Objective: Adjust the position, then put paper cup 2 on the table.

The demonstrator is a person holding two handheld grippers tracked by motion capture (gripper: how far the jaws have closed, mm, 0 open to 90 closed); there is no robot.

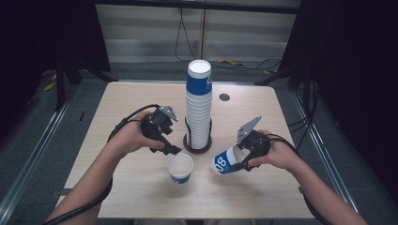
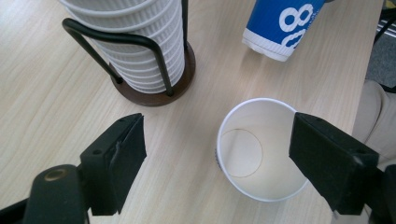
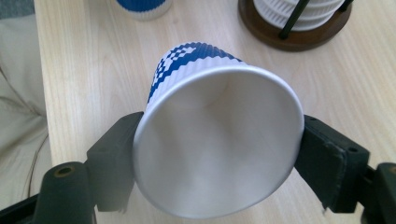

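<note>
Could slip: thin rim of tilted cup (image 1: 224, 161) pinched from both sides by right gripper (image 1: 241, 161), pads on the lip alone, so any slackening likely to drop it onto the worktop (image 1: 117, 122) and send it rolling toward the edge. Squeezed harder, likely to buckle the paper mouth into an oval instead. Held in front of the cup stack (image 1: 198, 108) and to its right, off to one side of the wire holder (image 2: 154, 93). Long axis slanted, not upright: open mouth raised and facing back toward the right hand, closed base angled down and toward the stack's front, blue band with white figures turned upward. May also knock the upright cup (image 1: 180, 168) if swung base-first across the front of the stack. Standing mouth-up just in front of the stack and slightly to its left, that second one, axis vertical. Left gripper (image 1: 171, 151) open above it, one jaw at the rim, the other well clear on the stack side, holding nothing; a careless dip there enough to tip it or nudge it against the holder's base.
</note>
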